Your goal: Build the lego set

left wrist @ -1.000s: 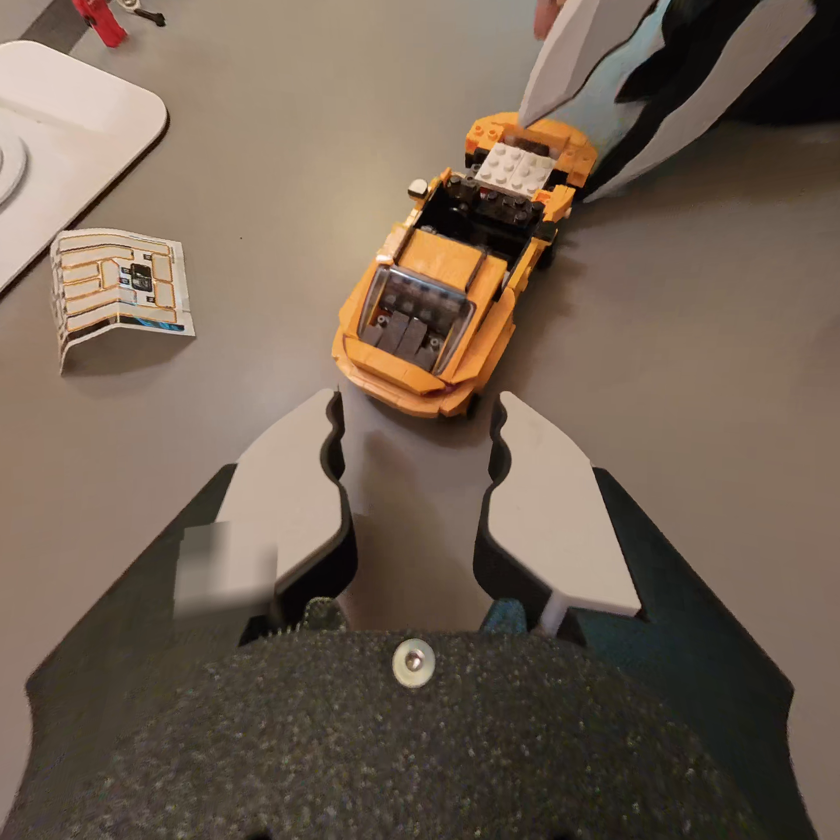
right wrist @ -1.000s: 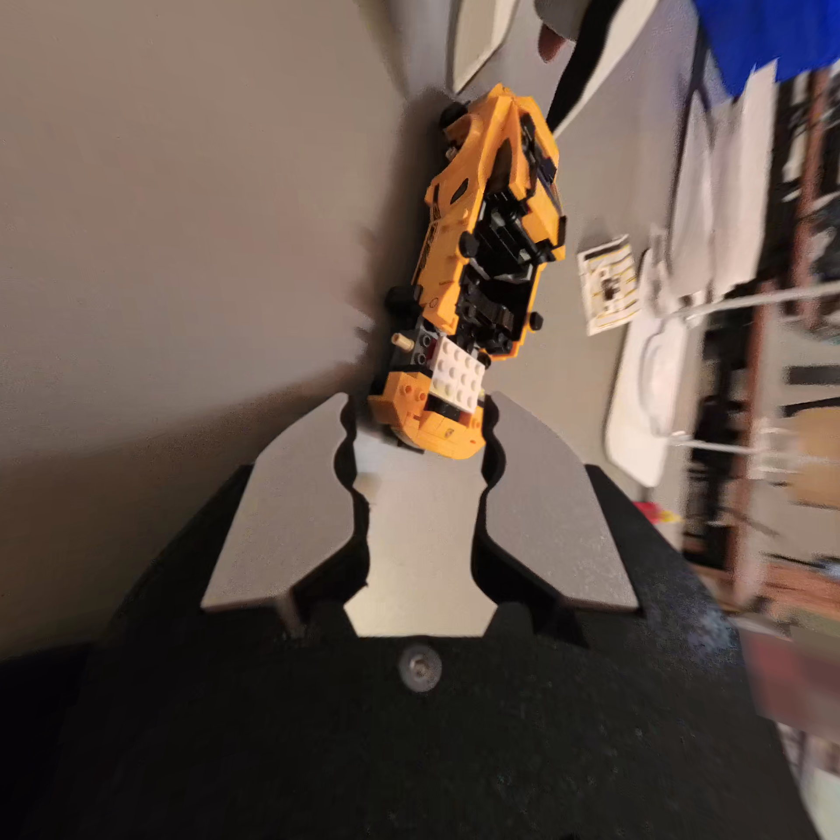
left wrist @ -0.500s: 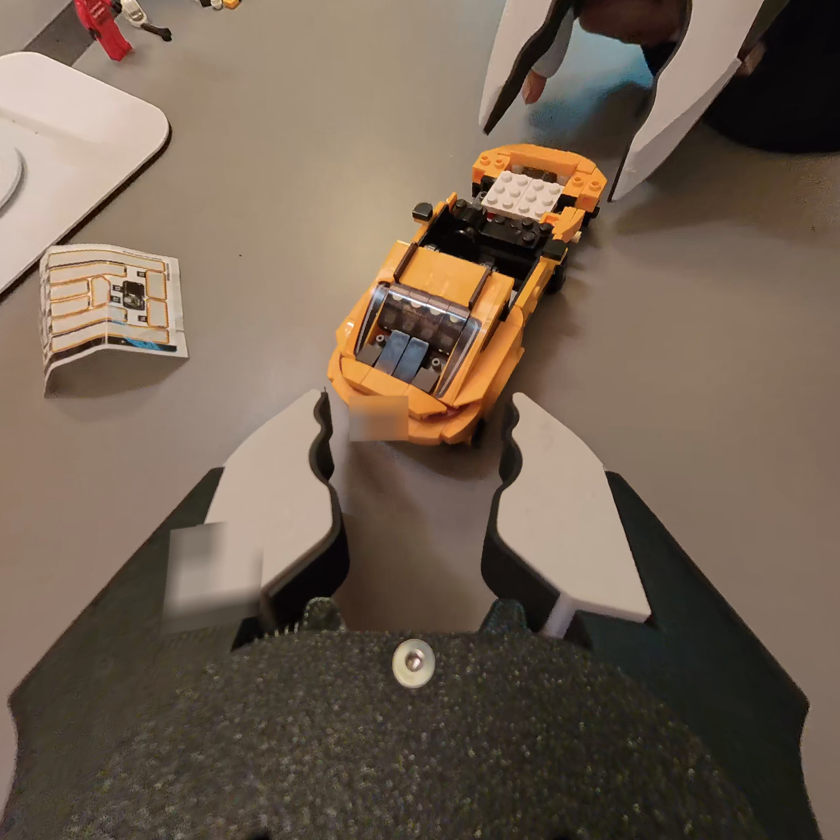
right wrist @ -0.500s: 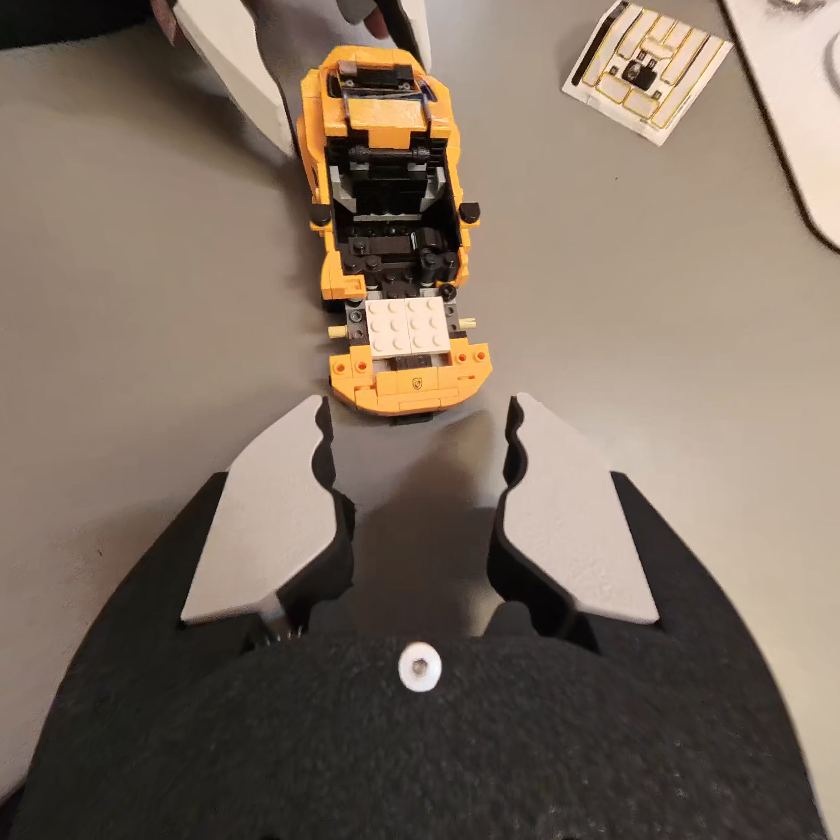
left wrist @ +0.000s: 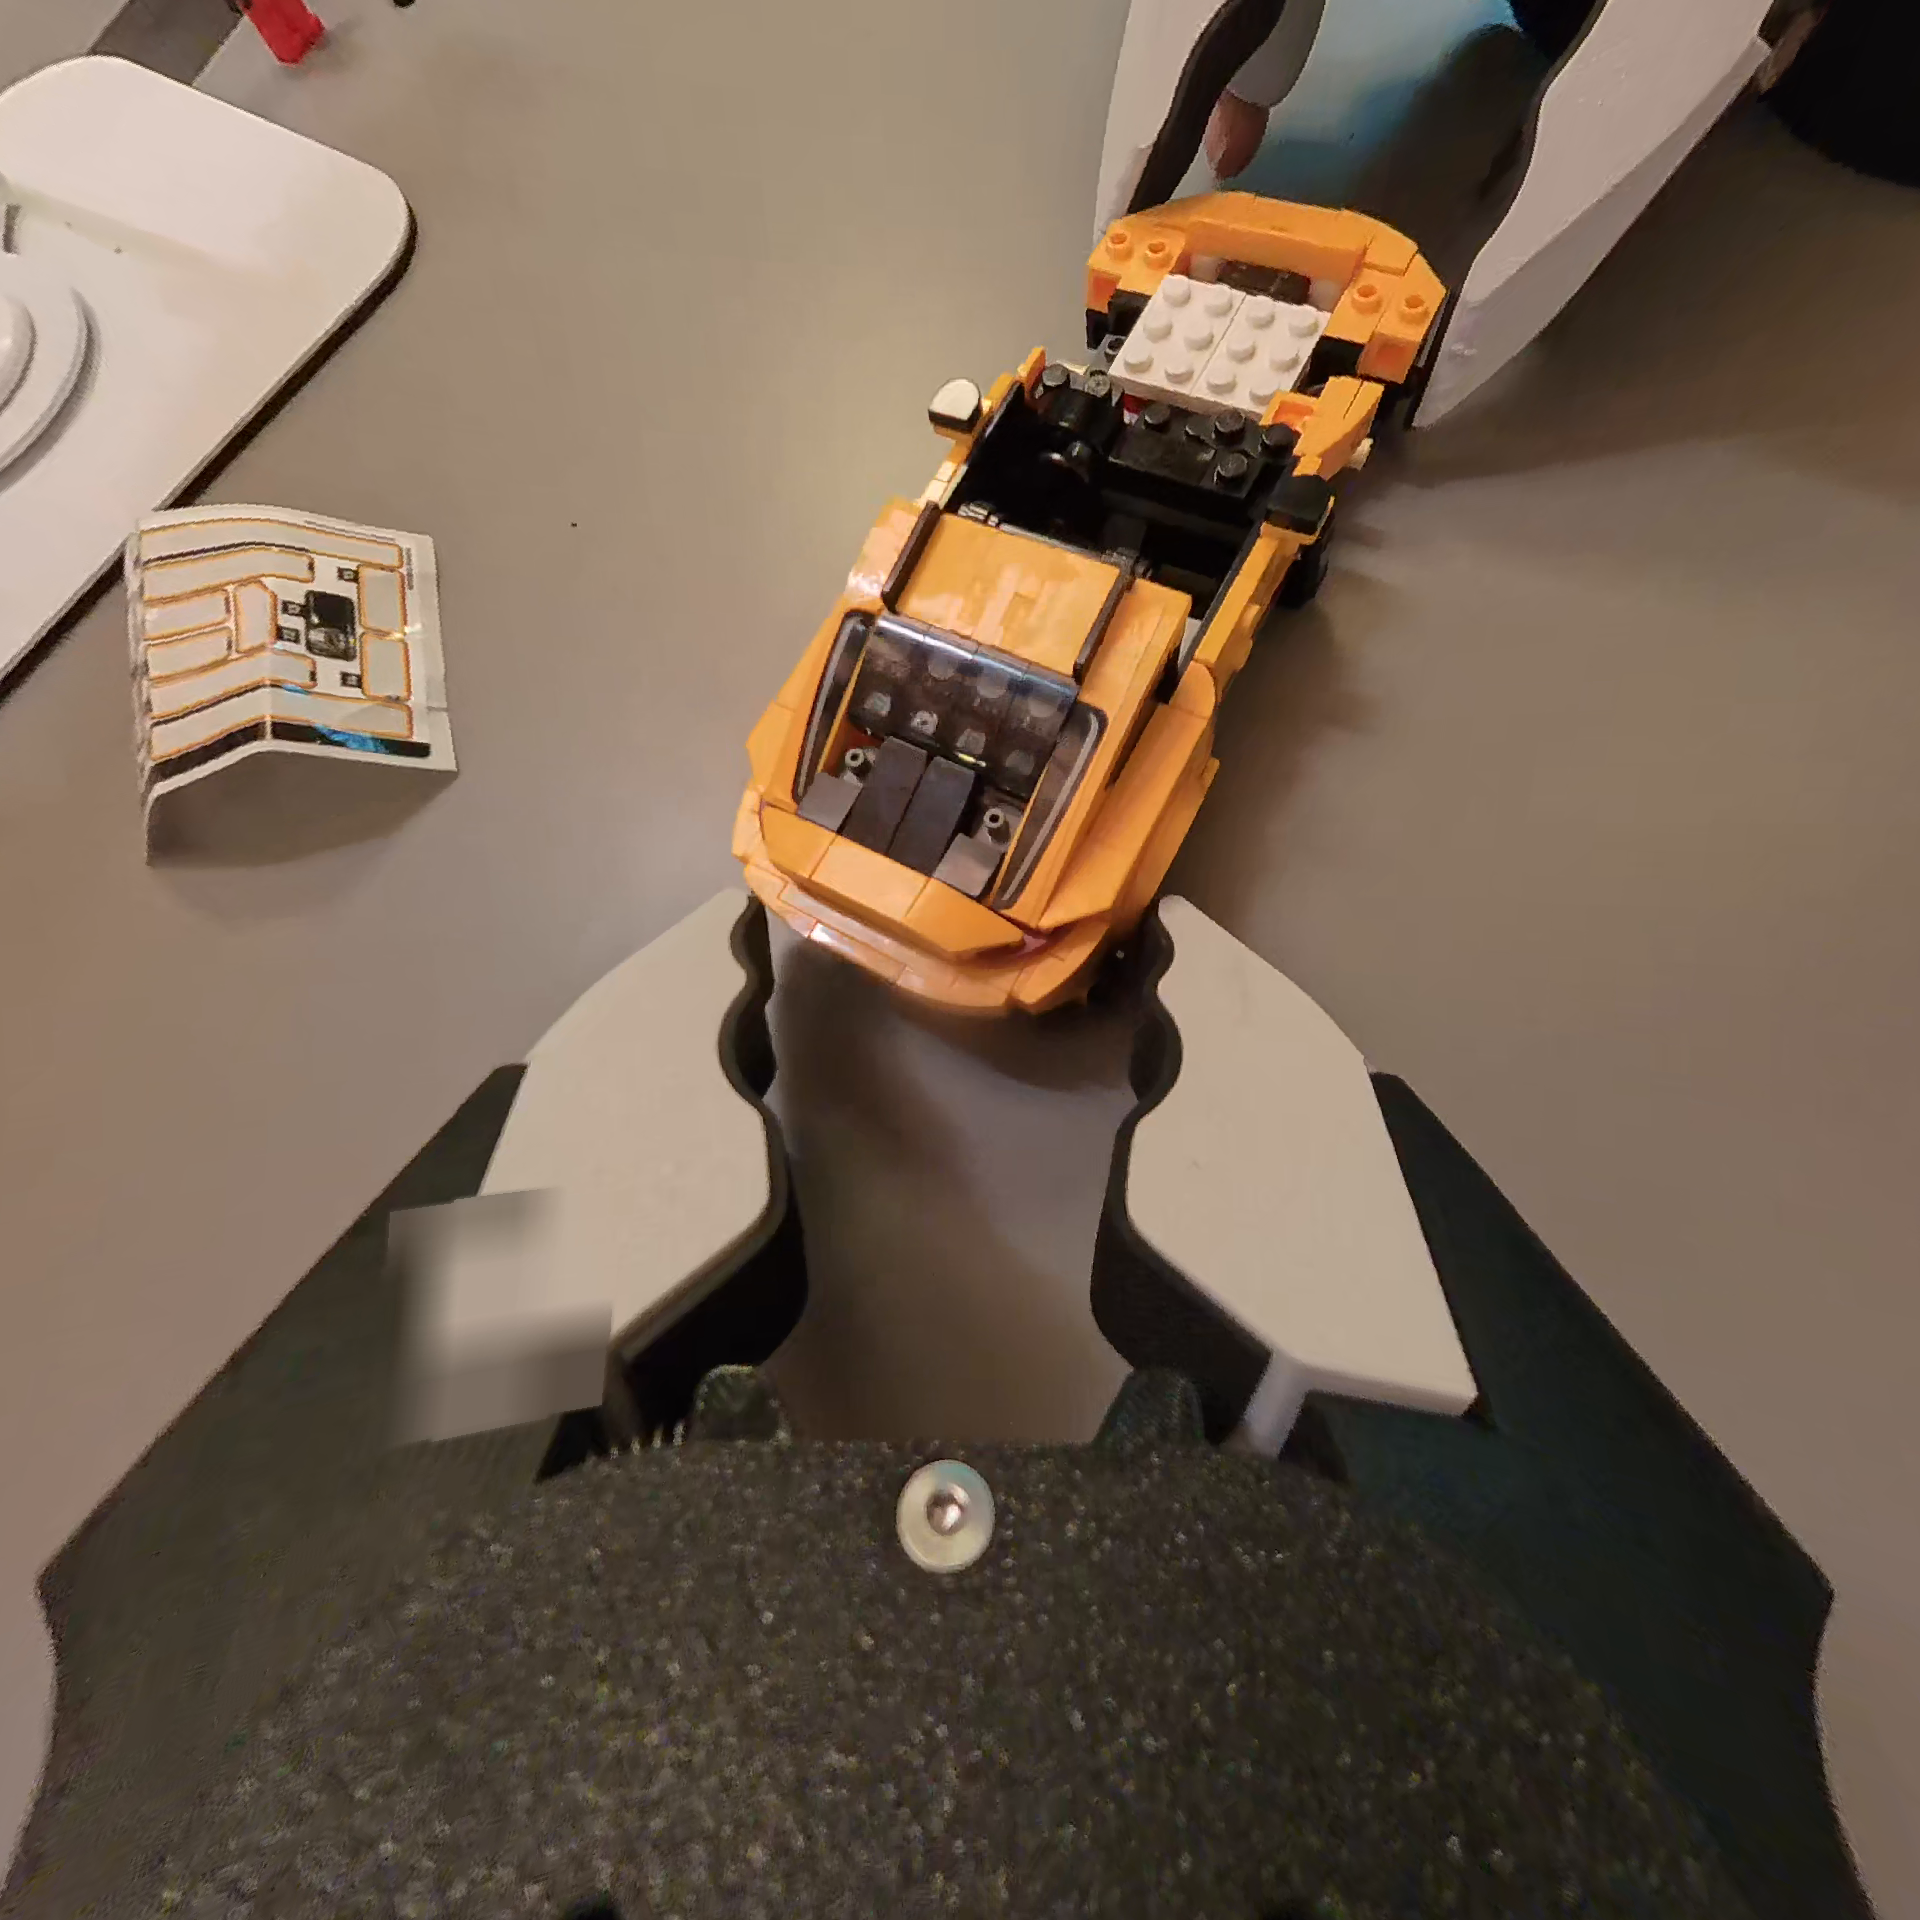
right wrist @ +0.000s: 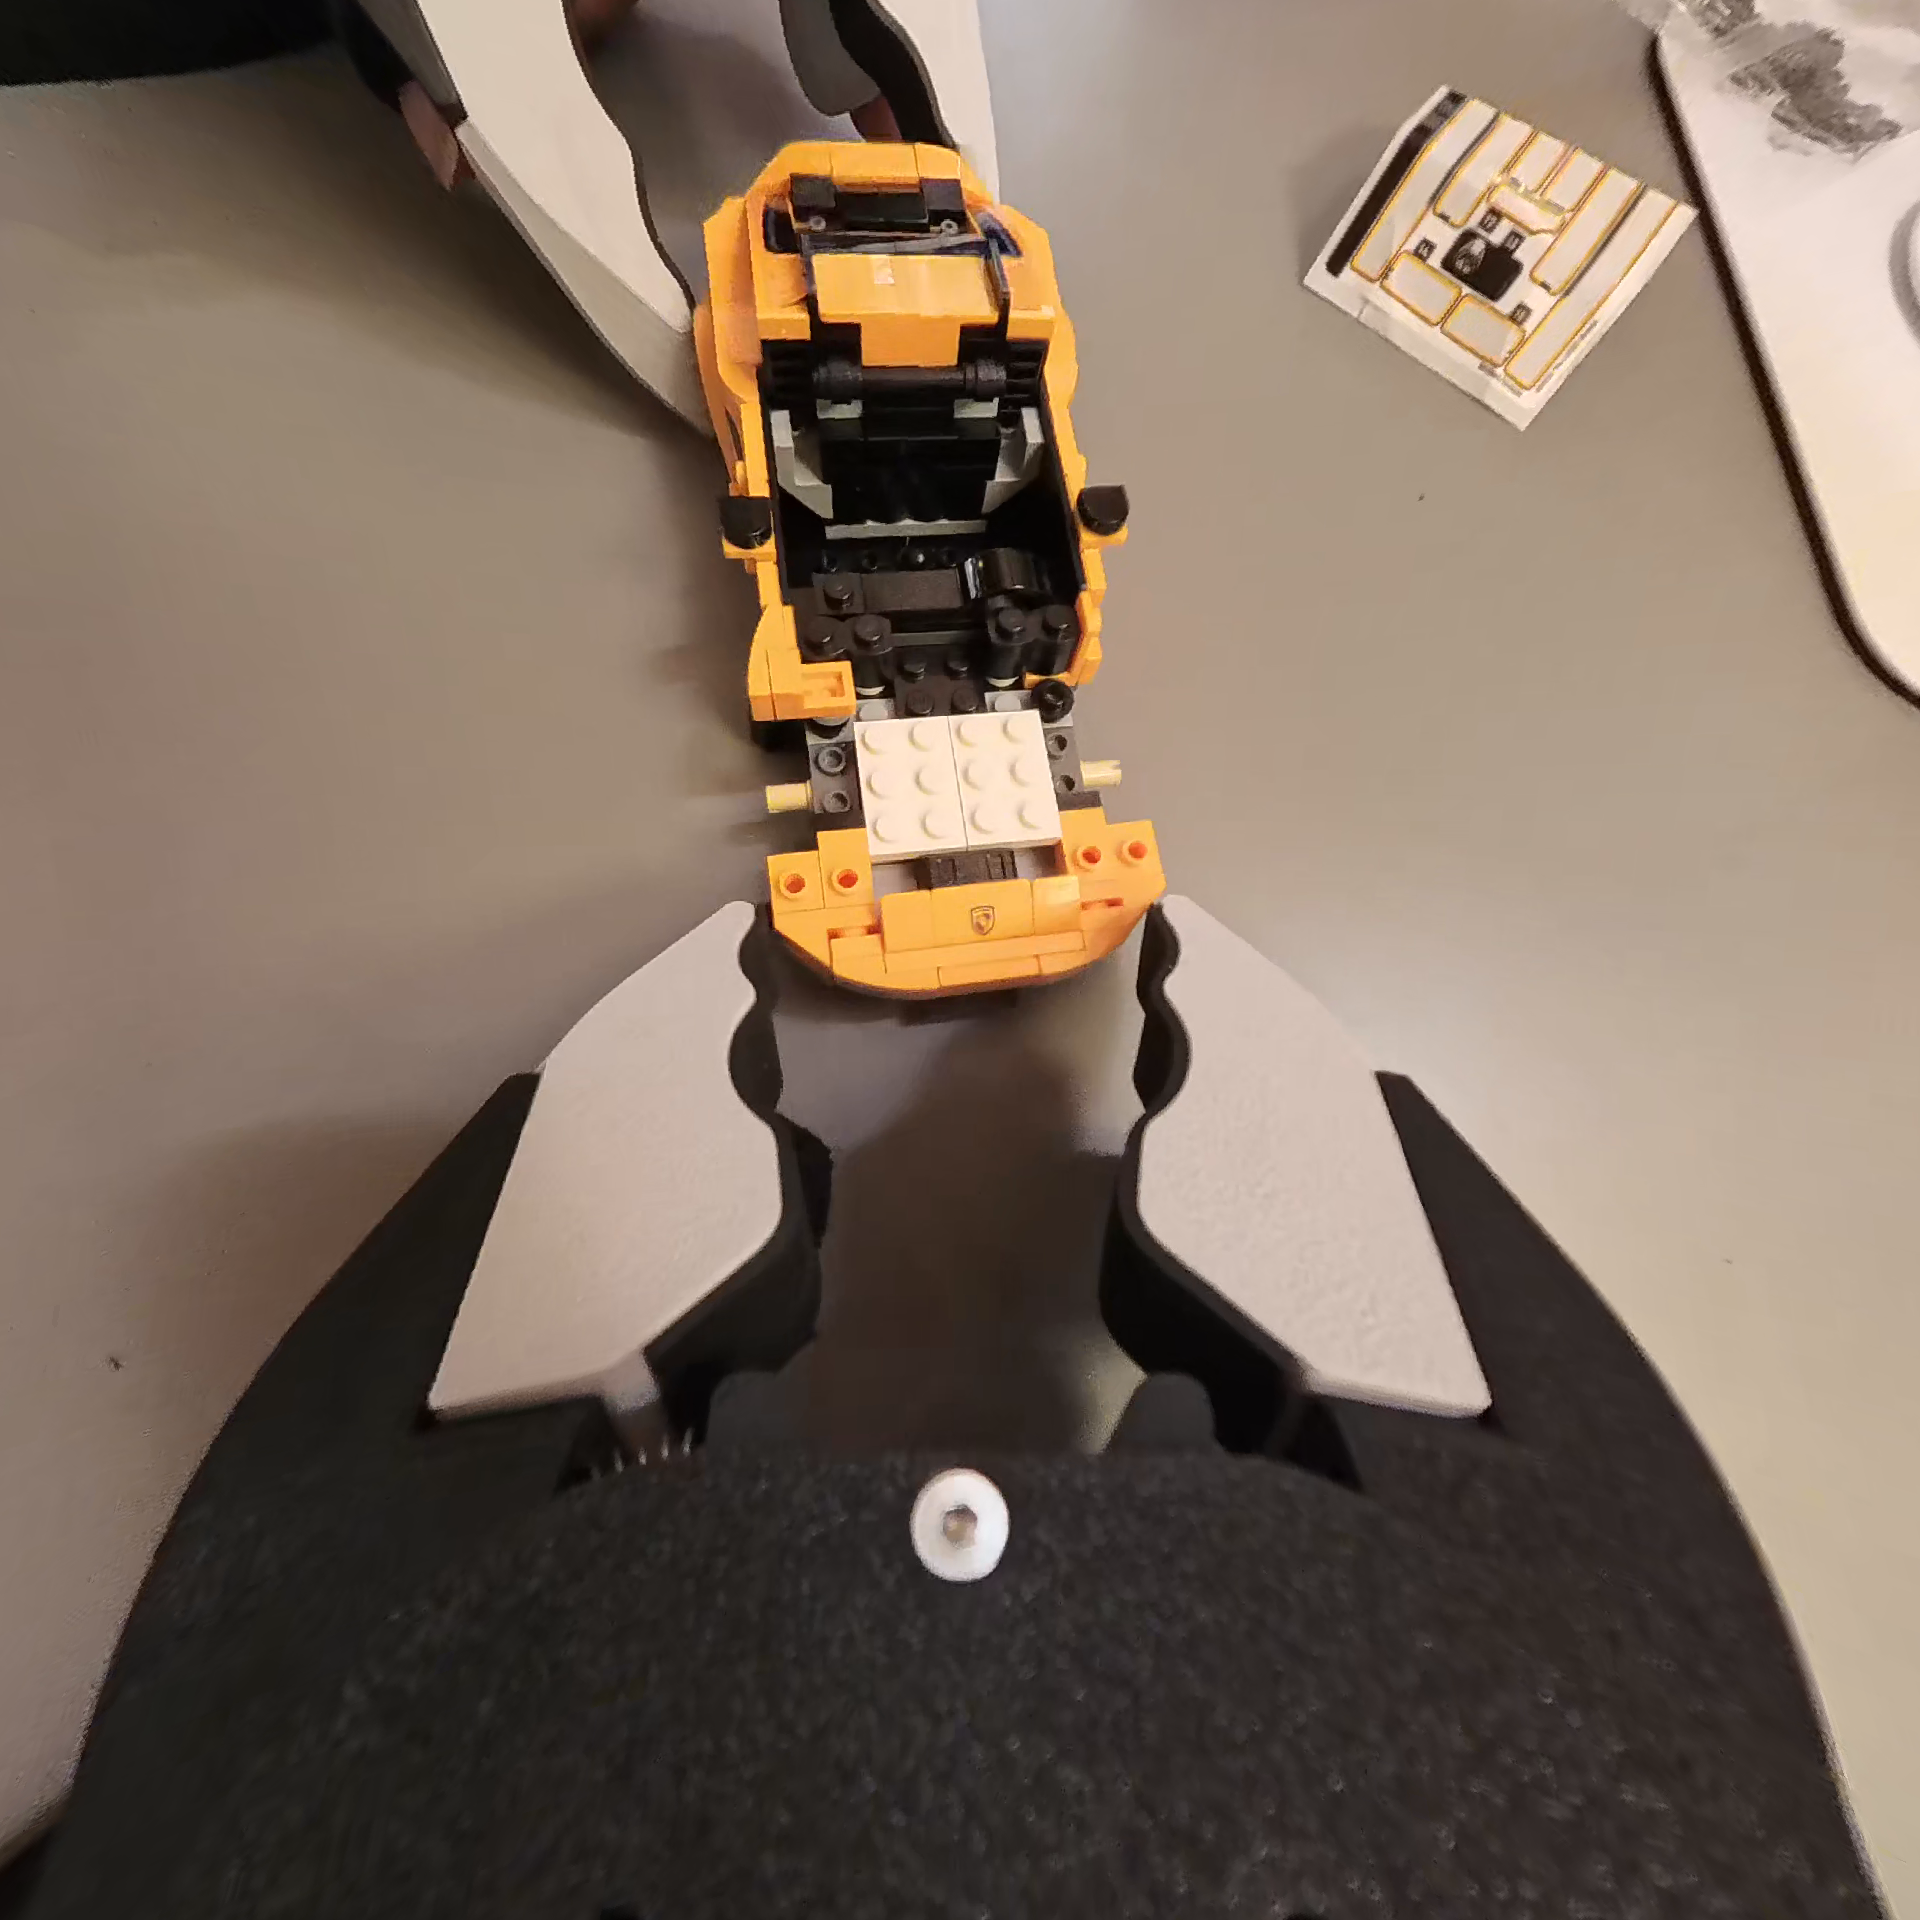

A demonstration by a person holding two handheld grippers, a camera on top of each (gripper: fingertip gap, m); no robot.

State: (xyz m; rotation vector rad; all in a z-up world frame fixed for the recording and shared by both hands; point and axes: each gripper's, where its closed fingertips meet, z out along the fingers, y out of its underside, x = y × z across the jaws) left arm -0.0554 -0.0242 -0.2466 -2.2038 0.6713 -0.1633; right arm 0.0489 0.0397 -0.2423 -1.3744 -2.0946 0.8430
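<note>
An orange lego car (left wrist: 1039, 623) stands on the grey table, roof off, with a black cockpit and white plates (right wrist: 956, 790) on one end. My left gripper (left wrist: 951, 930) is open, and its fingertips flank the car's end with the dark slats. My right gripper (right wrist: 951, 925) is open, and its fingertips flank the end with the white plates. Each gripper also shows at the far end of the car in the other view: the right one (left wrist: 1340, 239) and the left one (right wrist: 810, 239). I cannot tell whether the fingertips touch the car.
A curled sticker sheet (left wrist: 281, 665) lies on the table left of the car; it is right of the car in the right wrist view (right wrist: 1496, 249). A white tray (left wrist: 156, 260) lies beyond it. A red piece (left wrist: 281, 21) lies at the far edge. To reach the red piece (left wrist: 281, 21) in a straight line is about 25 cm for my right fingers, about 30 cm for my left.
Both grippers have moved in toward the car, so their fingertips now flank its two ends. The right gripper levelled out from a tilted pose. The jaw width has not changed.
</note>
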